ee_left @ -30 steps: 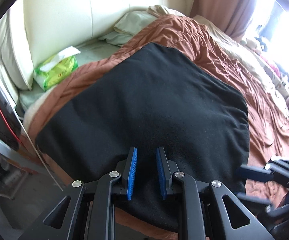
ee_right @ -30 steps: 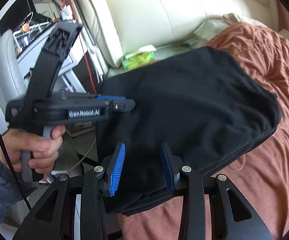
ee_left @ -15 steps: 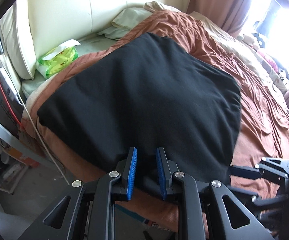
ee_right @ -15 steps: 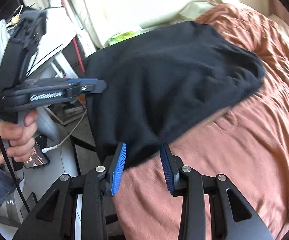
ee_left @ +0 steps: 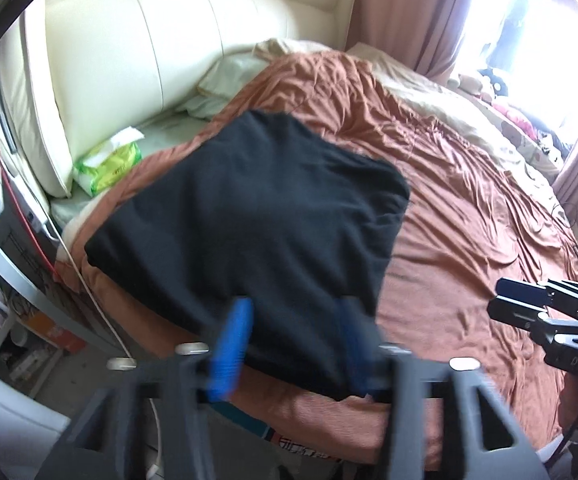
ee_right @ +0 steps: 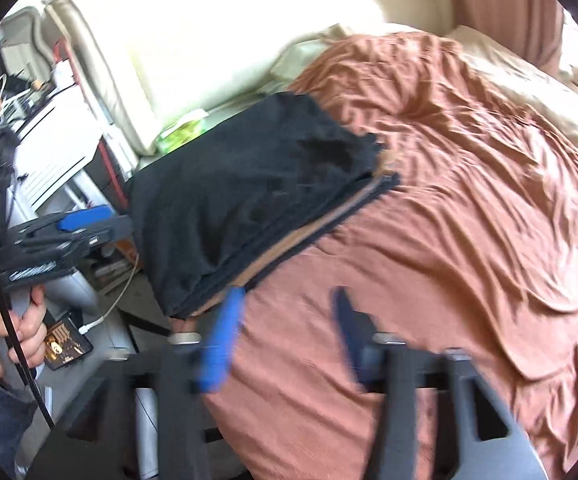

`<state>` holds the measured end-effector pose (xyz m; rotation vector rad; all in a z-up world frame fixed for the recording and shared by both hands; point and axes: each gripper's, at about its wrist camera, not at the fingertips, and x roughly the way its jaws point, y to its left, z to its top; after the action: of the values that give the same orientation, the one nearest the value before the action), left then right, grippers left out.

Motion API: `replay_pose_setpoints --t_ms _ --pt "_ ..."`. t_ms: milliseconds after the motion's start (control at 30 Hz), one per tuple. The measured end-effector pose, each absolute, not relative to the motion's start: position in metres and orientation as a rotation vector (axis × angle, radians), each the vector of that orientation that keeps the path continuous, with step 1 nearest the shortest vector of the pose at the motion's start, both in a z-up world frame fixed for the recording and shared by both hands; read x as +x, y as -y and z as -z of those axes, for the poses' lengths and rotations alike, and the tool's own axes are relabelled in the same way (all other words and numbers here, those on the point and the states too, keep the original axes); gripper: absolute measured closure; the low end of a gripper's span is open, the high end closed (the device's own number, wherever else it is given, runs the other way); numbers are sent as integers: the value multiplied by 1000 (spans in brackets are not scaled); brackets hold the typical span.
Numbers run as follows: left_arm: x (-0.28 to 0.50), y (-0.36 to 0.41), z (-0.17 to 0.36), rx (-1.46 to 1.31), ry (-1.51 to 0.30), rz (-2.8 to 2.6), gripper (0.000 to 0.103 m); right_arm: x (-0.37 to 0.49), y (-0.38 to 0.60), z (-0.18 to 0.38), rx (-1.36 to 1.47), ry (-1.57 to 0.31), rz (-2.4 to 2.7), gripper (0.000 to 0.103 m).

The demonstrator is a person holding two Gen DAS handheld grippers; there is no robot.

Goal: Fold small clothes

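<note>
Your left gripper (ee_left: 289, 344), jaws opening, has the folded black garment (ee_left: 257, 216) right ahead, near edge between its fingers, unpinched. Your right gripper (ee_right: 285, 336), also opening and empty, sits right of it; garment runs away up-left.

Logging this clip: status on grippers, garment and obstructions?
Left gripper and right gripper both opening, nothing pinched. Black garment folded on the brown bedspread. Tissue pack clear of it.

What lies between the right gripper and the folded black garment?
In the right wrist view, only bare brown bedspread lies between the opening right gripper and the folded black garment; its jaws hold nothing.
</note>
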<state>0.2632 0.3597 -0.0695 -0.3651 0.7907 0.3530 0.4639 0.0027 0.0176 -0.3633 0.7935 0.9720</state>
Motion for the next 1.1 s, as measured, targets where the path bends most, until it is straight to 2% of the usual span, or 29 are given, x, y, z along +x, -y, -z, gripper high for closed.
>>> replay_pose_setpoints --t_ms 33,100,167,1100 --pt "263 -356 65 -354 -774 -356 16 464 6 -22 -345 -785 -957 13" --pt "261 -344 56 -327 -736 -362 0 456 22 -30 -332 -758 -923 7" --pt "259 -334 50 -310 -720 -363 0 447 36 -35 -319 -744 -912 0" --pt "176 -203 0 -224 -594 -264 0 311 223 -85 -225 -576 -725 0"
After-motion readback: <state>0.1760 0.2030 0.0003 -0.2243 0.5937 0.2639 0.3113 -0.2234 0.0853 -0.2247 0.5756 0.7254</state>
